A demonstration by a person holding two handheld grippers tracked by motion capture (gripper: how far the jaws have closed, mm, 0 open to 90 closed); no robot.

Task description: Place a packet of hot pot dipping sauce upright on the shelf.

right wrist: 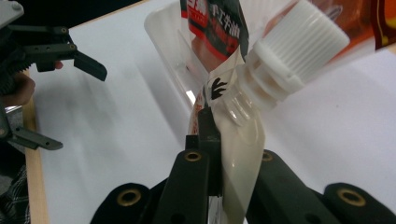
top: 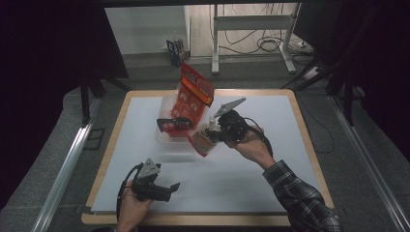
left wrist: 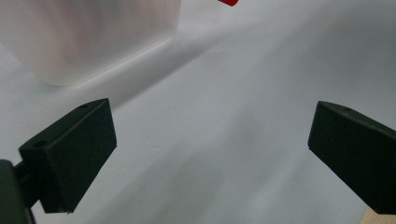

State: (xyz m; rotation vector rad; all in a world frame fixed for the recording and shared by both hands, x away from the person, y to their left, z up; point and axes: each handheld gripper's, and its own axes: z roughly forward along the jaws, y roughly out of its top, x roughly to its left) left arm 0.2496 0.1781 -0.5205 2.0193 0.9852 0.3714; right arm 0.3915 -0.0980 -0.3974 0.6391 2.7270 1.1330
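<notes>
My left fingers (top: 170,187) spread empty over the desk (top: 232,179); right fingers (right wrist: 212,140) pinch a spouted pouch (right wrist: 243,154), lifted beside the clear bin (top: 162,137), not yet placed.

1. The high view is dim, with black edges at both sides; the white worktop (top: 251,179) is the brightest area.
2. Light falls from above, and soft shadows lie beneath the clear tub (top: 167,140).
3. In the left gripper view the tub (left wrist: 88,37) is blurred and pale, while the near jaws look sharper.
4. In the right gripper view the white cap (right wrist: 299,51) is slightly soft, and glare streaks the clear plastic.
</notes>
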